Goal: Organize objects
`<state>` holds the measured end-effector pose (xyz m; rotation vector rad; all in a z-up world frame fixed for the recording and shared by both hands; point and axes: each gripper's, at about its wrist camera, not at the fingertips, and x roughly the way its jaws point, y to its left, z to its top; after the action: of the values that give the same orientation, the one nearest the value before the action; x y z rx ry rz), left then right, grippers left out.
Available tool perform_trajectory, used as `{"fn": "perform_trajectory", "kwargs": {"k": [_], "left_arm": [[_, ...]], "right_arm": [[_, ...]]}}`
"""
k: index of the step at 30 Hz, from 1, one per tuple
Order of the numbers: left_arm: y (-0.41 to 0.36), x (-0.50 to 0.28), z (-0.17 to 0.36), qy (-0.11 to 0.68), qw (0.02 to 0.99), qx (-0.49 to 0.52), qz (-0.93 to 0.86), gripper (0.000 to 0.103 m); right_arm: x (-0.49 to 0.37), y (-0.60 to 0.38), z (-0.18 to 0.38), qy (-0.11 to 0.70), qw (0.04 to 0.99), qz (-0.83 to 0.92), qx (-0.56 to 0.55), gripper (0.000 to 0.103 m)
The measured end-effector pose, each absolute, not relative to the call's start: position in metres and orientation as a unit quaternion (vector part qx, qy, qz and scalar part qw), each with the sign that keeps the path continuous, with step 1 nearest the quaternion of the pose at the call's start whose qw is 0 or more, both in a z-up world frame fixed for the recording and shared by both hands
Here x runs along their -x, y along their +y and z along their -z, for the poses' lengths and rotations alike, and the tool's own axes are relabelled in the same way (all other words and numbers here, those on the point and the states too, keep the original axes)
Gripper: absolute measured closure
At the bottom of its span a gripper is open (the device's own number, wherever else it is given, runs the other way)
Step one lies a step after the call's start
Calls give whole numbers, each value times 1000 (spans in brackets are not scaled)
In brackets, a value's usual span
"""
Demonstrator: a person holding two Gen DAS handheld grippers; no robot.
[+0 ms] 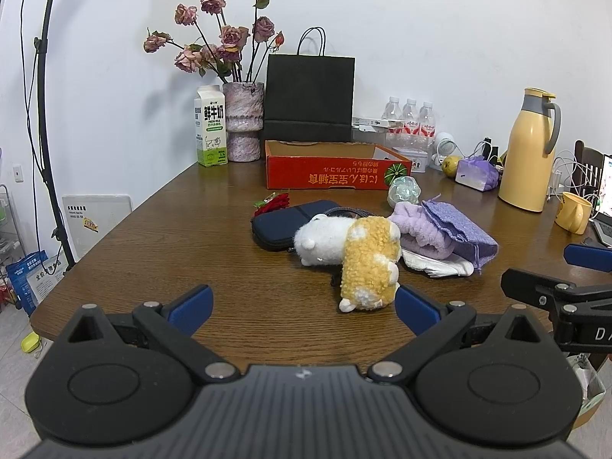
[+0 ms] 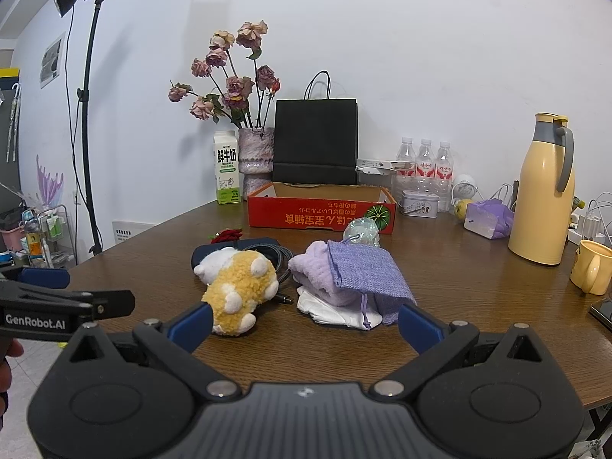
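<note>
Bare table (image 1: 160,252) left of plush toy (image 1: 359,256), red box (image 1: 336,170) behind.

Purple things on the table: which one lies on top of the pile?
The woven purple drawstring pouch. It lies over the fluffy lilac towel, which rests on white cloth. The purple-wrapped packet sits apart, beside the yellow thermos jug.

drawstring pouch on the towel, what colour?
Lavender woven drawstring pouch, matching cord; clearest in the right wrist view.

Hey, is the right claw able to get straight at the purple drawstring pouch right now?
Probably yes: the right claw is open, and the purple pouch lies on top of the pile with nothing between them.
</note>
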<state>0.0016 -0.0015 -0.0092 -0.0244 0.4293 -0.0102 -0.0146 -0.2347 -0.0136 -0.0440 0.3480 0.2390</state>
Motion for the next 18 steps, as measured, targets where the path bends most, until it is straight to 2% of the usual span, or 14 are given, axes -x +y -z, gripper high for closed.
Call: {"fn": "perform_trajectory", "kwargs": {"k": [18], "left_arm": [[1,-1,13,213,977,13,4,0]], "right_arm": [[14,-235,13,173,977,-118,22,0]]}}
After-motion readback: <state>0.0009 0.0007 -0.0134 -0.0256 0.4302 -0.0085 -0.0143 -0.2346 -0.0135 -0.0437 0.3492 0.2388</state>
